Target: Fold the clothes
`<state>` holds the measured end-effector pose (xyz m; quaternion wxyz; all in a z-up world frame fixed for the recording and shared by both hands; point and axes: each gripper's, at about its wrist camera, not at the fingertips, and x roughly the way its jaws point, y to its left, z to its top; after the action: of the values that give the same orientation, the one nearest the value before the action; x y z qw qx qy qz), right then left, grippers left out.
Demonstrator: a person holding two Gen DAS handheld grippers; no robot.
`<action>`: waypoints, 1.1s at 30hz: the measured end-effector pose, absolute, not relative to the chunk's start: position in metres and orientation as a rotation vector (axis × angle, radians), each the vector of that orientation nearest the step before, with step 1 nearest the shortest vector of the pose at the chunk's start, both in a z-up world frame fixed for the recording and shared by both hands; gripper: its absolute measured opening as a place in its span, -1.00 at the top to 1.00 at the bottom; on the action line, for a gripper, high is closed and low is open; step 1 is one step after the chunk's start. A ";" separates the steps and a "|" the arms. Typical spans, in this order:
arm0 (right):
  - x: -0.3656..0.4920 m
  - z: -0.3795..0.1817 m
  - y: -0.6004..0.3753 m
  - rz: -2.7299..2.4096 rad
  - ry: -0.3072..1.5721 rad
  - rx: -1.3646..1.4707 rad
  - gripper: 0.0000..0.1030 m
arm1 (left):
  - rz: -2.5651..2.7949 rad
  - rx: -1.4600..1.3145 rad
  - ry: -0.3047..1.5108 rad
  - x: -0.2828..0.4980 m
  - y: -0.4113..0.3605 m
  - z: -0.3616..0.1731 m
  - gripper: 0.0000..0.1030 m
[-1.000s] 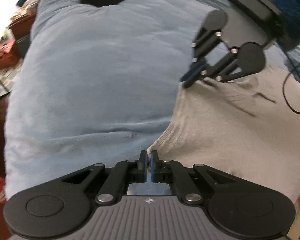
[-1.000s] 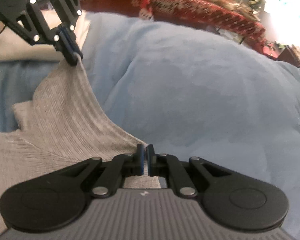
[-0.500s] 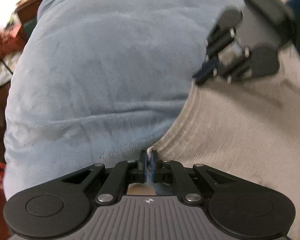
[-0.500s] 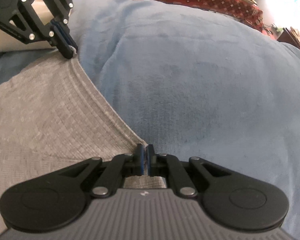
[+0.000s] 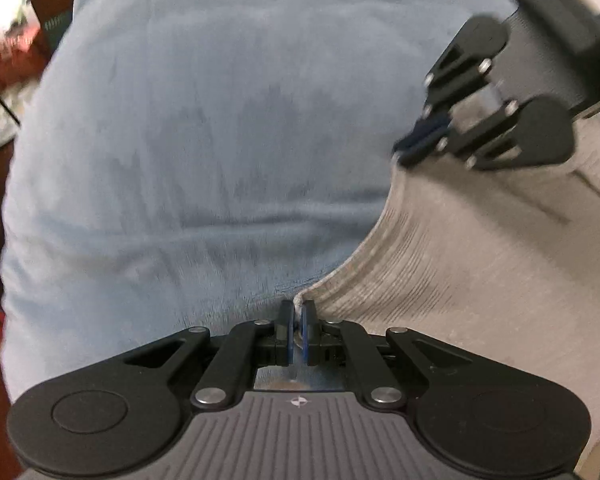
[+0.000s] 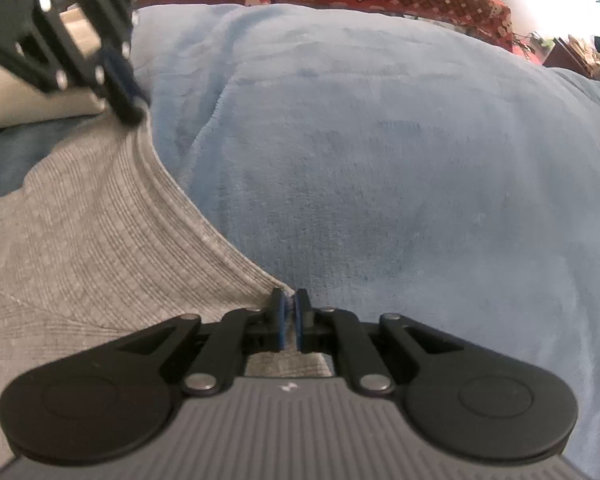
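Grey knit garment [image 5: 480,280] lies on the blue blanket [image 5: 200,140], soft, light and likely stretchy; its ribbed hem gives the firmest hold. The left gripper [image 5: 298,320] pinches that hem.

In the right wrist view, the right gripper [image 6: 288,312] is opening, hem corner seemingly between its pads.

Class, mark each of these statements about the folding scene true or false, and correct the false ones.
1. The left gripper pinches the edge of the grey knit garment. True.
2. The garment lies on a red patterned blanket. False: it lies on a light blue blanket.
3. The right gripper has garment fabric between its jaws. True.
4. Both grippers hold the same ribbed hem. True.
5. The garment is black. False: it is grey.
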<state>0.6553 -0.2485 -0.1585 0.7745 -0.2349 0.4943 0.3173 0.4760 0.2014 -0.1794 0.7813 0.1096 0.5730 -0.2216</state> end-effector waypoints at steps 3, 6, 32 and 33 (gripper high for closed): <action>0.653 -0.158 -0.253 0.669 1.070 -0.485 0.85 | -0.469 0.226 1.225 0.475 0.200 -0.179 0.87; 0.650 -0.151 -0.258 0.652 1.064 -0.466 0.73 | -0.449 0.193 1.204 0.473 0.203 -0.169 0.73; 0.527 -0.115 -0.114 0.662 1.089 -0.199 0.64 | -0.567 0.362 1.225 0.419 0.202 -0.123 0.53; 0.527 -0.121 -0.106 0.636 1.087 -0.194 0.64 | -0.588 0.402 1.225 0.420 0.202 -0.123 0.53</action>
<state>0.5274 -0.1060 -0.1212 0.8039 -0.0906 0.5074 0.2969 0.4200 0.2017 -0.1235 0.7592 0.1845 0.5626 -0.2702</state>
